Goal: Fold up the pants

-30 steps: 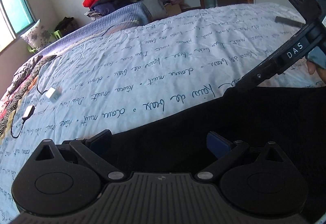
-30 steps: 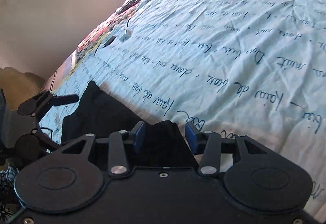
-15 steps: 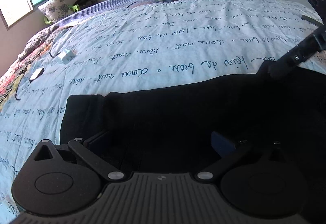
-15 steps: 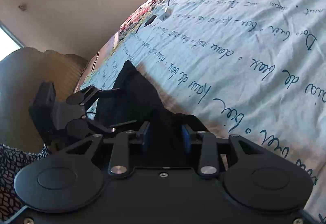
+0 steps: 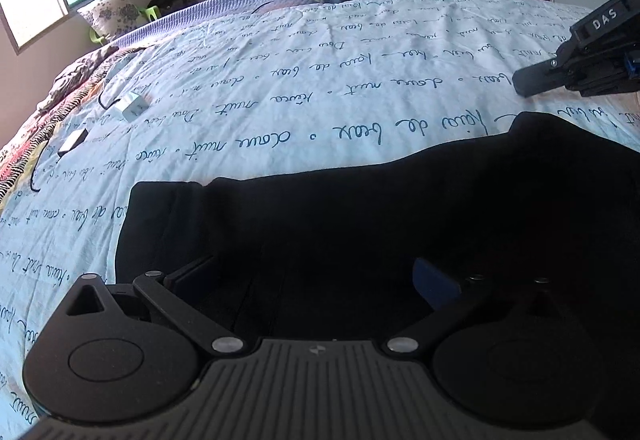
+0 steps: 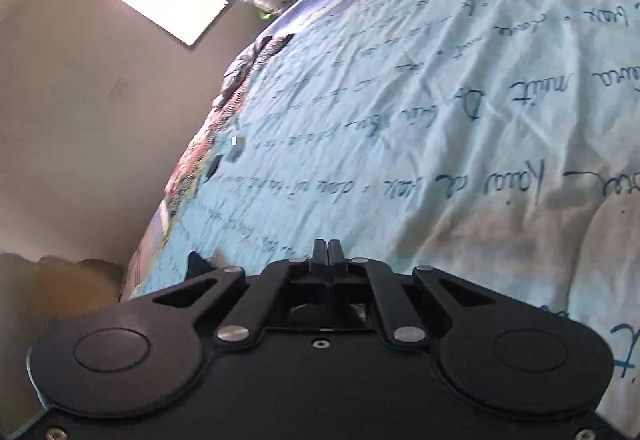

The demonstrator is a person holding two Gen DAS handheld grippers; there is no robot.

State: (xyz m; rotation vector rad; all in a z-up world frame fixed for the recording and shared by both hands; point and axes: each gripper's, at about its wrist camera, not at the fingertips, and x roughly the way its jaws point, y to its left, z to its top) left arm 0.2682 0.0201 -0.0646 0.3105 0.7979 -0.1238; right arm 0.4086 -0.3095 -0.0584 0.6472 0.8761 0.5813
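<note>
Pants matt black cloth; bedsheet crinkled cotton.

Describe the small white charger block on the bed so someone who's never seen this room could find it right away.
Start at the bedspread, pale blue with rows of dark handwriting. Go toward its window-side edge, beyond the far corner of the black pants. The white charger block lies there with a black cable attached; its neighbour, a flat device nearer the patterned quilt, is dark-topped, not all white.
</note>
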